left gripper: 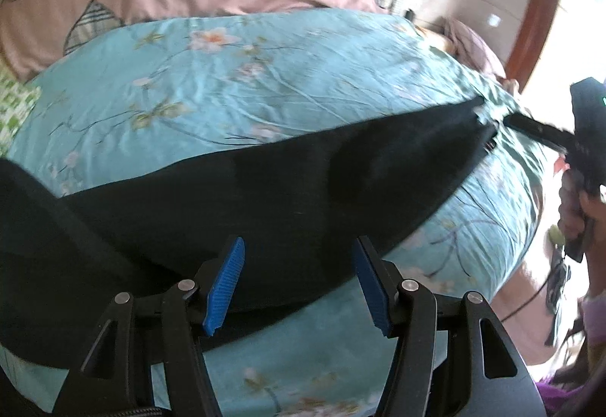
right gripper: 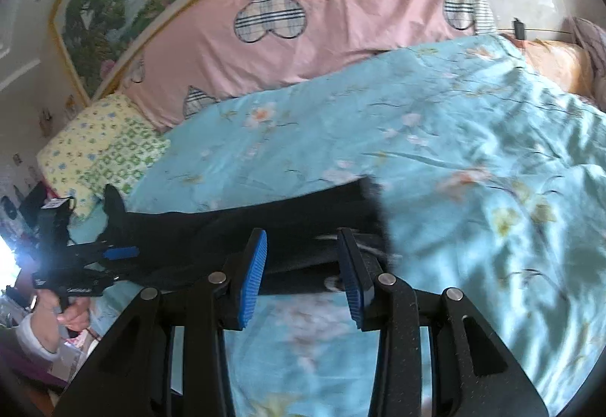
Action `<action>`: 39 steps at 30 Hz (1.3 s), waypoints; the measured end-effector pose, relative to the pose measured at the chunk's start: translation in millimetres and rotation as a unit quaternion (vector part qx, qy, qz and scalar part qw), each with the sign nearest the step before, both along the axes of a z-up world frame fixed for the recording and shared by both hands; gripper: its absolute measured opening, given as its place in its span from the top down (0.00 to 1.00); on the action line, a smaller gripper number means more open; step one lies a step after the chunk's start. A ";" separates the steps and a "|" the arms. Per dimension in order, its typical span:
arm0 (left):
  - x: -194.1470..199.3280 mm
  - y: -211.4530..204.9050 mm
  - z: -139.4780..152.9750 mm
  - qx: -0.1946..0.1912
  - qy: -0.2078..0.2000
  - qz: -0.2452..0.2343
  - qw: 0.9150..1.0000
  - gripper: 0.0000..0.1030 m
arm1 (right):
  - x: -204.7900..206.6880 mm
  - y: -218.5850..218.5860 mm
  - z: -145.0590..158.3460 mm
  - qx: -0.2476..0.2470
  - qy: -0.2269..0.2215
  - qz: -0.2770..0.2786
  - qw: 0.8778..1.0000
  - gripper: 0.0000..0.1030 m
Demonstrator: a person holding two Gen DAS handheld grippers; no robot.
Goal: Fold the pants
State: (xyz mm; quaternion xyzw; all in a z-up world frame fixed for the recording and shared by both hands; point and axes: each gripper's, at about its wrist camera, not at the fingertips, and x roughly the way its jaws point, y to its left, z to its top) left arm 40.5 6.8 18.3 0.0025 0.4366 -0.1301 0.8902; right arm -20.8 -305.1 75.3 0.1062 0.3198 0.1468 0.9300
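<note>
Fingers of the left gripper stand wide apart above the black pants, gripping nothing. Fingers of the right gripper stand partly open over the pants' end, pads clear of the cloth. The pants lie flat in a long band across the blue floral quilt, below the pink pillow.
</note>
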 end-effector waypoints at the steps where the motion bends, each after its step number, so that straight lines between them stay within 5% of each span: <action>1: 0.2 5.7 1.2 -0.002 -0.001 0.010 1.000 0.41 | 1.4 7.2 0.2 0.000 -0.001 0.007 1.000 0.61; 12: 0.0 68.9 19.1 -0.013 -0.013 0.104 0.994 0.39 | 21.2 81.9 -11.8 0.023 0.010 0.089 0.996 0.61; 21: -3.2 130.6 31.9 -0.022 -0.010 0.193 0.981 0.34 | 36.0 138.4 -11.3 0.024 0.012 0.149 0.988 0.59; 32: 16.4 188.2 50.2 -0.030 0.033 0.279 0.959 0.31 | 51.7 216.4 -17.4 0.010 0.019 0.230 0.973 0.55; 39: 51.0 201.3 52.9 -0.014 0.104 0.297 0.949 0.30 | 61.2 270.8 -31.8 -0.005 0.034 0.301 0.953 0.49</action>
